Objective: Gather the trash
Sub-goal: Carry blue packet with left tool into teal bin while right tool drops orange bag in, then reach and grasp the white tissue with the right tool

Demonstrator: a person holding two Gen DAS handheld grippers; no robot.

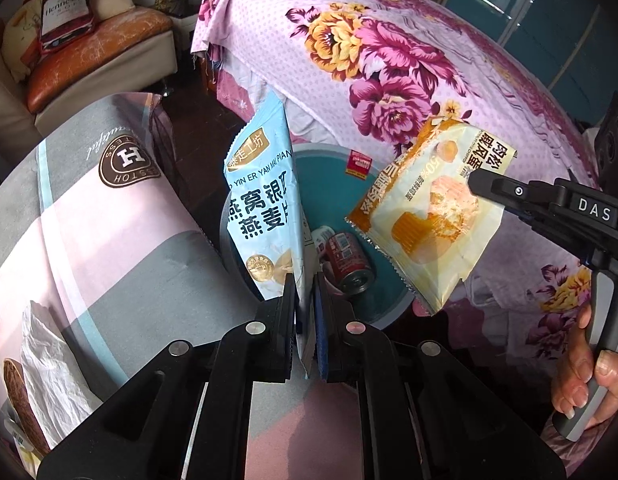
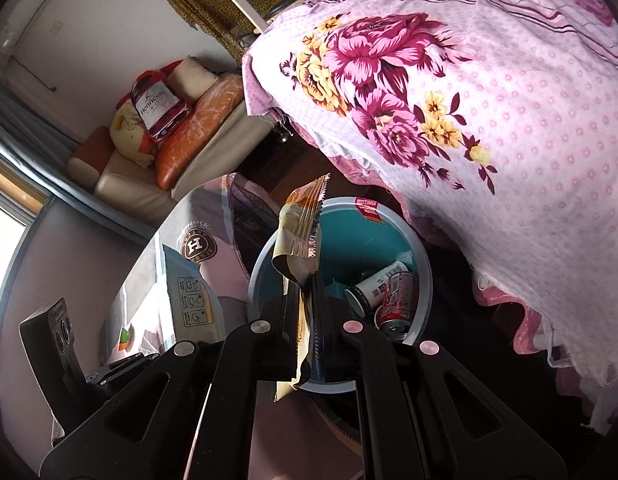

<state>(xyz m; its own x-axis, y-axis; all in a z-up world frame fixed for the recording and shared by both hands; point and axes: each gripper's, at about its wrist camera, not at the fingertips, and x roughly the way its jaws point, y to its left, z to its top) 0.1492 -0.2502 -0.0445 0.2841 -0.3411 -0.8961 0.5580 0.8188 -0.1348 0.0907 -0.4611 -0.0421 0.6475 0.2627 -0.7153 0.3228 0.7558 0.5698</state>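
My left gripper point(image 1: 307, 284) is shut on a light blue snack bag point(image 1: 261, 200), held upright over the rim of a round teal trash bin point(image 1: 333, 184). My right gripper point(image 2: 305, 280) is shut on a yellow and orange pastry wrapper point(image 2: 299, 224), held above the same bin point(image 2: 349, 232). The wrapper also shows in the left wrist view point(image 1: 429, 208), pinched by the right gripper point(image 1: 475, 180). The blue bag shows in the right wrist view point(image 2: 191, 296). The bin holds a red can point(image 1: 349, 256), a white cup point(image 2: 375, 284) and a red packet point(image 1: 359, 164).
A bed with a pink floral sheet point(image 1: 389, 60) lies beyond and right of the bin. A striped grey and pink pillow point(image 1: 109, 220) lies to the left, with crumpled white paper point(image 1: 49, 360) on it. A sofa with cushions point(image 1: 97, 52) stands at the back left.
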